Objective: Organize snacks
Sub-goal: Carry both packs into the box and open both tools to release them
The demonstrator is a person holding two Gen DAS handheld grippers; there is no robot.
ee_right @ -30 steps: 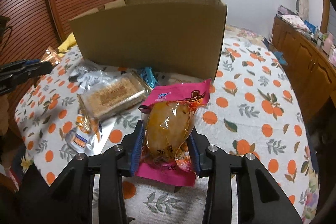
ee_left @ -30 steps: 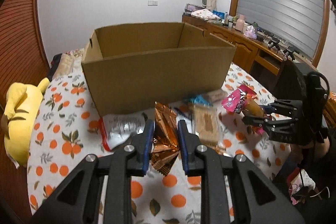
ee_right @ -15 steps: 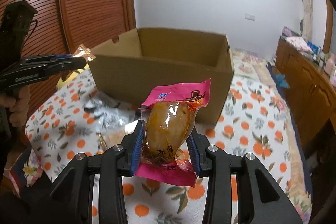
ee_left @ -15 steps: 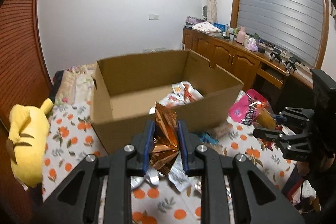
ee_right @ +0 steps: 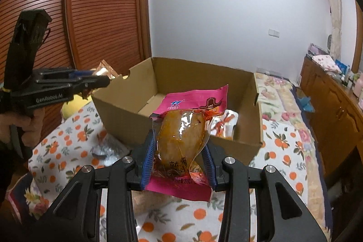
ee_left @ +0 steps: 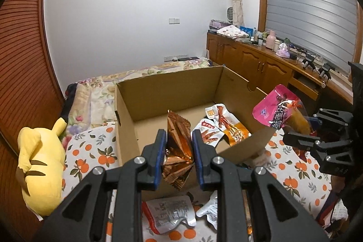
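With the left gripper (ee_left: 177, 146) clamped on the copper packet (ee_left: 178, 140) and the right gripper (ee_right: 179, 159) clamped on the pink pouch (ee_right: 185, 128), either snack released early could catch the cardboard box (ee_right: 172, 128) near wall and fall outside.

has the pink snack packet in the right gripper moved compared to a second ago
Yes. The pink snack packet, clamped in the right gripper, has risen: earlier it sat low before the cardboard box wall; now it overlooks the box's open inside.
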